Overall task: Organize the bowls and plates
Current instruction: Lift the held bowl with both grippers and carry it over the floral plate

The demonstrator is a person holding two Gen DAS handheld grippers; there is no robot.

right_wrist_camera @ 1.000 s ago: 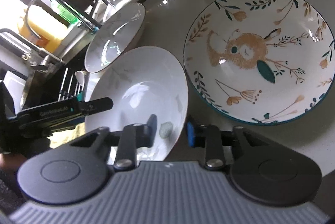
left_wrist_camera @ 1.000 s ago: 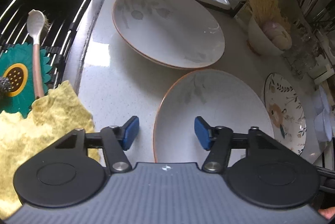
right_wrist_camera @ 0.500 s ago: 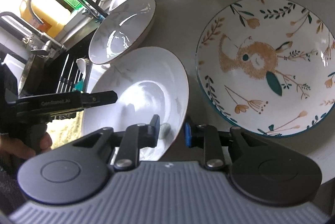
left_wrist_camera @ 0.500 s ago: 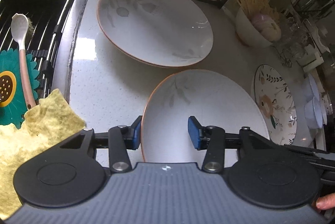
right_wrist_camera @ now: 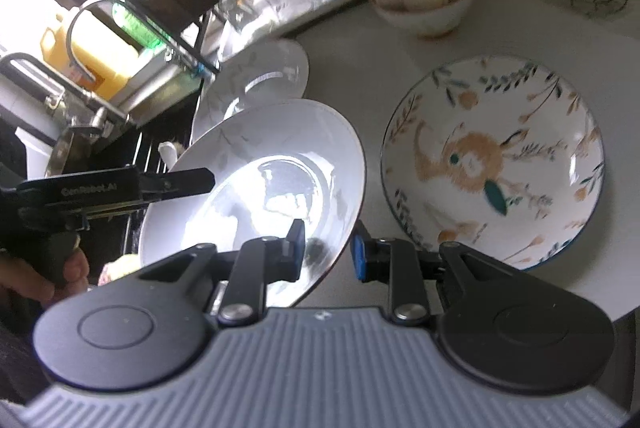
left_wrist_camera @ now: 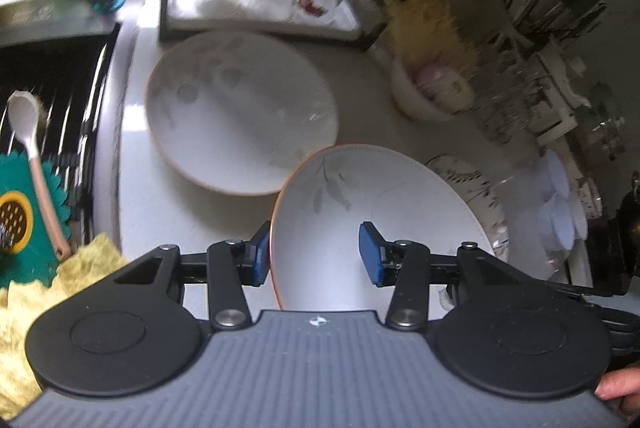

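Sink (left_wrist_camera: 48,75) at the bench's left edge, holding a spoon (left_wrist_camera: 28,131) and a yellow cloth (left_wrist_camera: 24,312); far white plate (left_wrist_camera: 240,111) resting on the bench (left_wrist_camera: 160,203) near its back edge; near white plate (left_wrist_camera: 376,224) tilted, its rim overlapping the far plate's; left gripper (left_wrist_camera: 314,254) released, jaws straddling the near plate's left rim; right gripper (right_wrist_camera: 326,246) straddling its right rim, clamped or not I cannot tell; rabbit plate (right_wrist_camera: 492,159) flat toward the right edge.
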